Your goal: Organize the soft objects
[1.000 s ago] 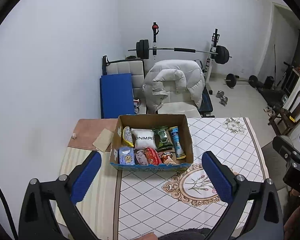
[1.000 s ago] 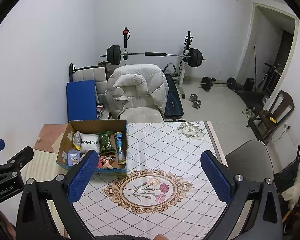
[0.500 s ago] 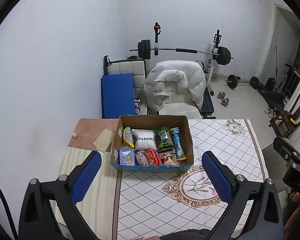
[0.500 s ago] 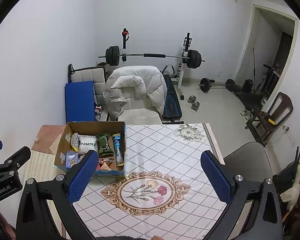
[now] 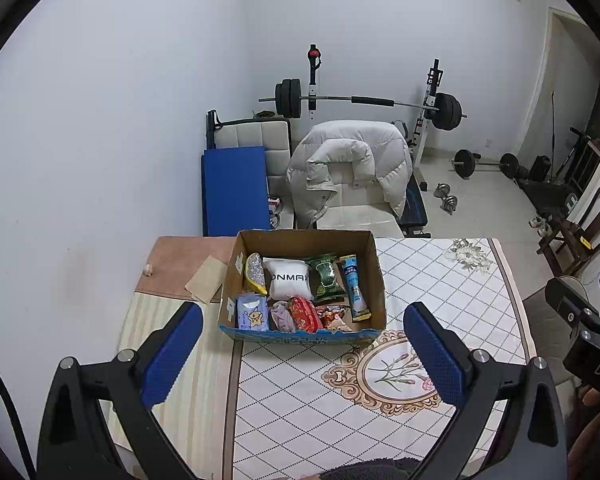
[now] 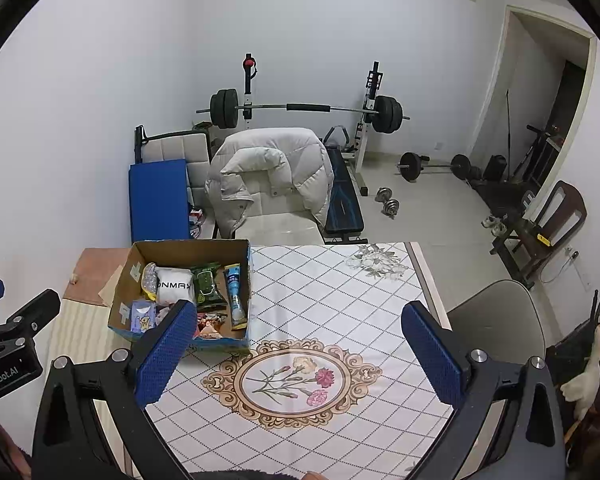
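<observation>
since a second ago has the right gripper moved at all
Yes. In the right wrist view the cardboard box, which sits fixed on the table, has slid left and down, so the open right gripper has swung slightly right and up.

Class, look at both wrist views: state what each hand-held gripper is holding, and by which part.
Nothing is held. The left hand-held gripper and the right hand-held gripper are both open and empty above the table; the soft packets lie in the brown cardboard box.

box [image 5: 304,240]: brown cardboard, blue printed front | desk cloth [image 5: 440,292]: white, dark diamond grid, floral medallion | tongs pads [image 5: 434,354]: blue | jacket [image 5: 352,160]: off-white
</observation>
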The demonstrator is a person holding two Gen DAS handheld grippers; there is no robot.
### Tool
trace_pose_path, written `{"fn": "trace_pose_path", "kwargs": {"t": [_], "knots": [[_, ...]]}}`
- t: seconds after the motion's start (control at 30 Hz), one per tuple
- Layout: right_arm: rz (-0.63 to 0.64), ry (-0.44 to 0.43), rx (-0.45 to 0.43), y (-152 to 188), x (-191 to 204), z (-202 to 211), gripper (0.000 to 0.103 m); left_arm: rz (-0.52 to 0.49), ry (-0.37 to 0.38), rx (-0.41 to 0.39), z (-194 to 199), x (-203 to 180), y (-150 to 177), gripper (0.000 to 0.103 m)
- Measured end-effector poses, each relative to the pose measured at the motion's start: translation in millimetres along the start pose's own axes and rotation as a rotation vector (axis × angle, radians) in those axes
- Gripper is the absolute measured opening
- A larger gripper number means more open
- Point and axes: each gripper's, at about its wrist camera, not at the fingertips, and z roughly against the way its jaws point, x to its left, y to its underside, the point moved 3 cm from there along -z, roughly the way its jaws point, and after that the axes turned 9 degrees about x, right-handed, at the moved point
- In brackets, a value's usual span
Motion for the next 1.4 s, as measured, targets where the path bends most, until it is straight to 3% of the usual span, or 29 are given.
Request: {"fn": "trace_pose_path", "kwargs": {"t": [1.4], "knots": [[0.009, 0.011, -0.013, -3, 5, 18, 0.103, 0.008, 0.001, -0.021, 13, -3, -4, 0.103]]}}
